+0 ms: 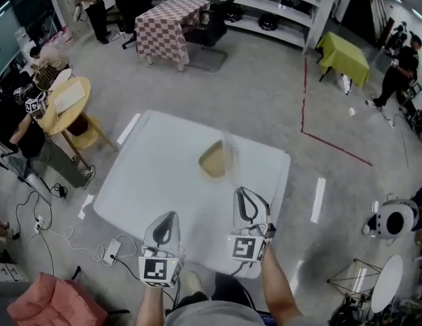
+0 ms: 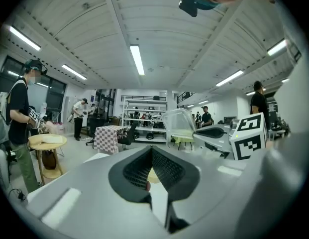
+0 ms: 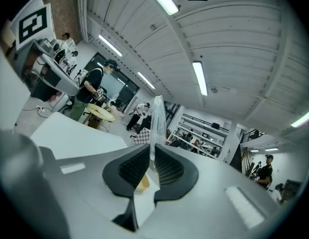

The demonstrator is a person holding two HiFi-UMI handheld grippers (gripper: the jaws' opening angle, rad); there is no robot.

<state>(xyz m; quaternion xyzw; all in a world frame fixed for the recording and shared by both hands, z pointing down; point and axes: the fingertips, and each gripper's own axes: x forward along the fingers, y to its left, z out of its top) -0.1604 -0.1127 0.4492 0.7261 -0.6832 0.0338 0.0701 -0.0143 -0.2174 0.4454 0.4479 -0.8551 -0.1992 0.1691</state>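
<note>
Right gripper has its jaws pinched narrow on the clear lid of a shallow tan tray. In the right gripper view the thin plastic sheet stands upright between the ribbed pads of the gripper, and a corner of the tan tray shows below them. The tray sits near the middle of the white table, just ahead of the right gripper, with the lid raised on its right side.

Left gripper hangs over the near edge of the table, well apart from the tray. Its jaws are pressed together with nothing between them, and only tabletop lies between it and the tray.

Around the table on the grey floor are a round wooden table with a seated person to the left, a power strip with cables, a checked-cloth table, a green-covered table, white shelving and a red tape line
</note>
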